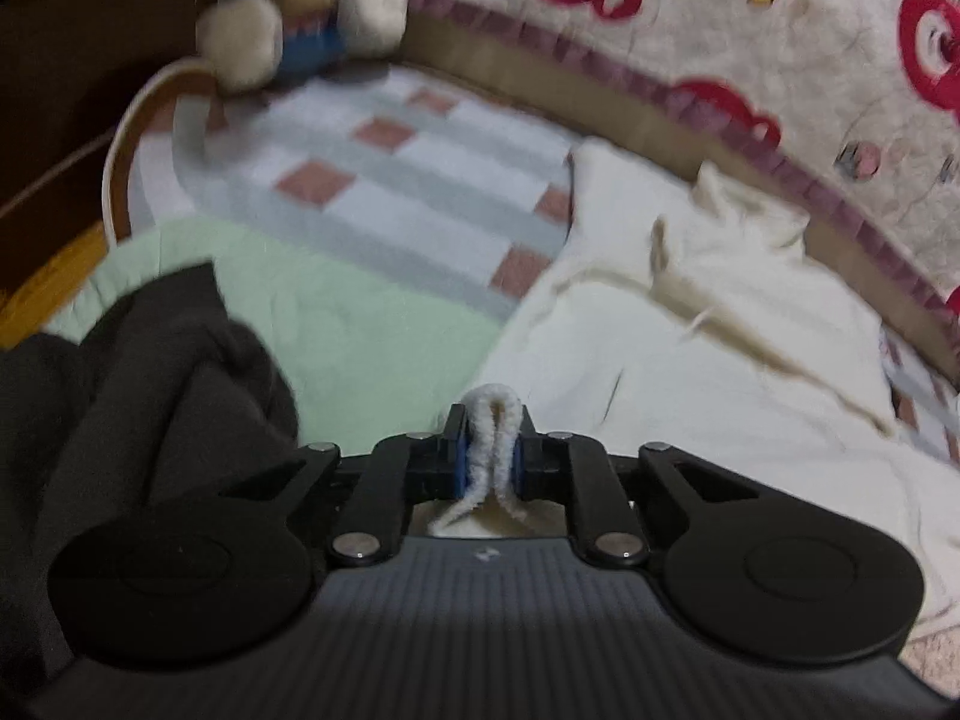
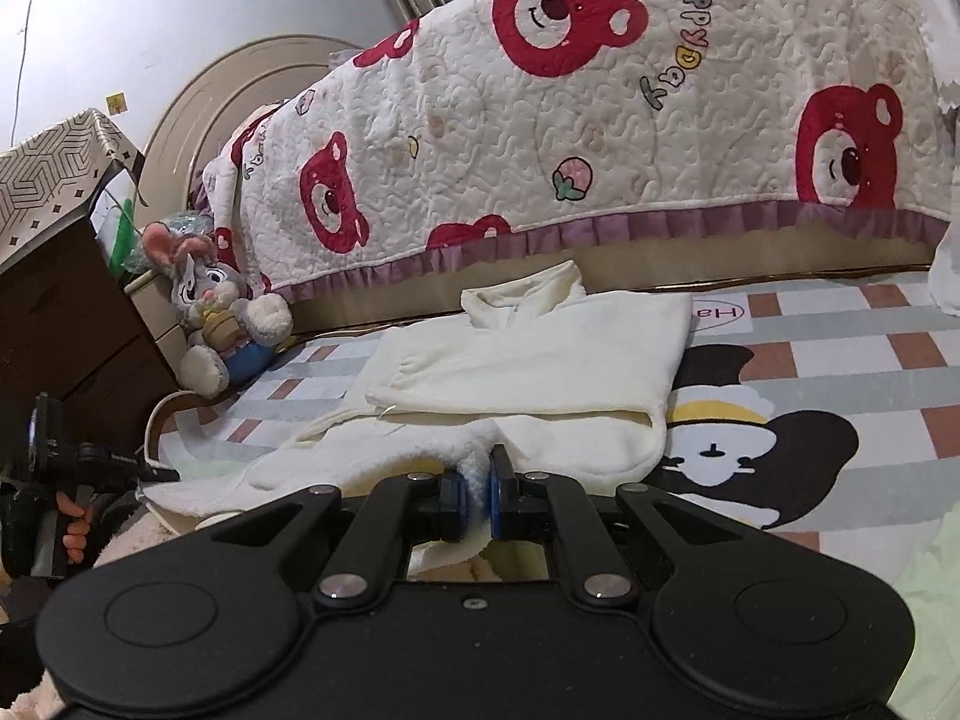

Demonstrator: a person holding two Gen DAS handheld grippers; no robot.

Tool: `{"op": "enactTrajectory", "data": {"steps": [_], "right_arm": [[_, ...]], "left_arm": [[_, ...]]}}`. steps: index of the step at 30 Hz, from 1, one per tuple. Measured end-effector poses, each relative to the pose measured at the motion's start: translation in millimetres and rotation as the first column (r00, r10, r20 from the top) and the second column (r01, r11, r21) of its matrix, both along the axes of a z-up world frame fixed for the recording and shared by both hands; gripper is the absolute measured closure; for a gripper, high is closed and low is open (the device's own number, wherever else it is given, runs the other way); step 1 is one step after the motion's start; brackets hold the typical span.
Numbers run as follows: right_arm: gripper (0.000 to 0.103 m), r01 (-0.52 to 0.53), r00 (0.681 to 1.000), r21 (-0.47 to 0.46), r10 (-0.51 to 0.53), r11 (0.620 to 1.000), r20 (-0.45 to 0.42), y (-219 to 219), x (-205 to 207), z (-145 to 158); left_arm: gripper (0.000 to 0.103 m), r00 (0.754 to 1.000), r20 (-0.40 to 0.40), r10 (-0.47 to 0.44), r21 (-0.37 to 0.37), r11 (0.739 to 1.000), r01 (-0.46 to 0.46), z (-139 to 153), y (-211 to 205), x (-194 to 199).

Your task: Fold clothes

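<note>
A cream fleece garment lies spread on the checked floor mat, collar toward the bed, with one sleeve folded across its body. In the left wrist view the same cream garment fills the right half. My left gripper is shut on a fold of the garment's fleece edge. My right gripper is shut on another bit of the lower edge. The left gripper, held by a hand, shows at the far left of the right wrist view.
A bed under a red-bear quilt borders the mat at the back. A plush rabbit sits against a dark cabinet at the left. A dark cloth and a pale green mat lie near the left gripper.
</note>
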State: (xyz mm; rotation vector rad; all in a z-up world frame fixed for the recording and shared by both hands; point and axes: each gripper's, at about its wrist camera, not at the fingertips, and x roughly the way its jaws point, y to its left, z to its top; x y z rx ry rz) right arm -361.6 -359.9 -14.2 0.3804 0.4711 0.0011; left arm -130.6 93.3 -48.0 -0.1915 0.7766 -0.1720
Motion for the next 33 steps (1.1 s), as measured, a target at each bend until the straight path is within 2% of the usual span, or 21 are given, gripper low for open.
{"op": "enactTrajectory", "data": {"steps": [3,6,12,14,18,23,25,28,33], "right_arm": [[0.094,0.01,1.0,-0.065,-0.011,0.998,-0.01,3,2,6],[0.094,0.013,1.0,-0.08,-0.014,0.997,-0.003,1,5,15],[0.094,0.013,0.998,-0.081,-0.008,0.997,0.063,8,-4,38],[0.095,0.004,0.998,-0.086,0.001,0.996,0.062,12,-6,44],[0.095,0.052,0.998,-0.138,-0.054,0.989,-0.009,9,-1,33],[0.095,0.115,0.991,-0.065,-0.119,0.991,-0.065,-2,4,15],[0.095,0.124,0.99,-0.048,-0.126,0.991,-0.063,-5,6,13],[0.095,0.126,0.99,-0.045,-0.129,0.991,-0.063,-6,8,14],[0.094,0.131,0.989,-0.03,-0.133,0.991,-0.067,-6,11,18]], "left_arm": [[0.091,0.999,0.045,-0.007,0.008,1.0,0.006,4,-4,-1],[0.091,0.999,0.052,-0.013,0.013,1.0,0.012,9,-3,-2],[0.092,0.997,0.066,-0.025,0.023,0.999,0.023,18,-3,-4],[0.092,0.997,0.071,-0.029,0.026,0.999,0.027,21,-3,-4],[0.088,0.996,0.08,-0.037,0.033,0.999,0.034,26,-3,-6],[0.058,0.999,0.014,-0.041,-0.056,0.998,0.042,10,20,-20],[0.052,0.999,-0.014,-0.044,-0.093,0.995,0.042,2,29,-26],[0.036,0.997,-0.056,-0.051,-0.148,0.988,0.042,-9,43,-35],[0.03,0.995,-0.018,-0.095,-0.113,0.989,0.093,-15,45,-49]]}}
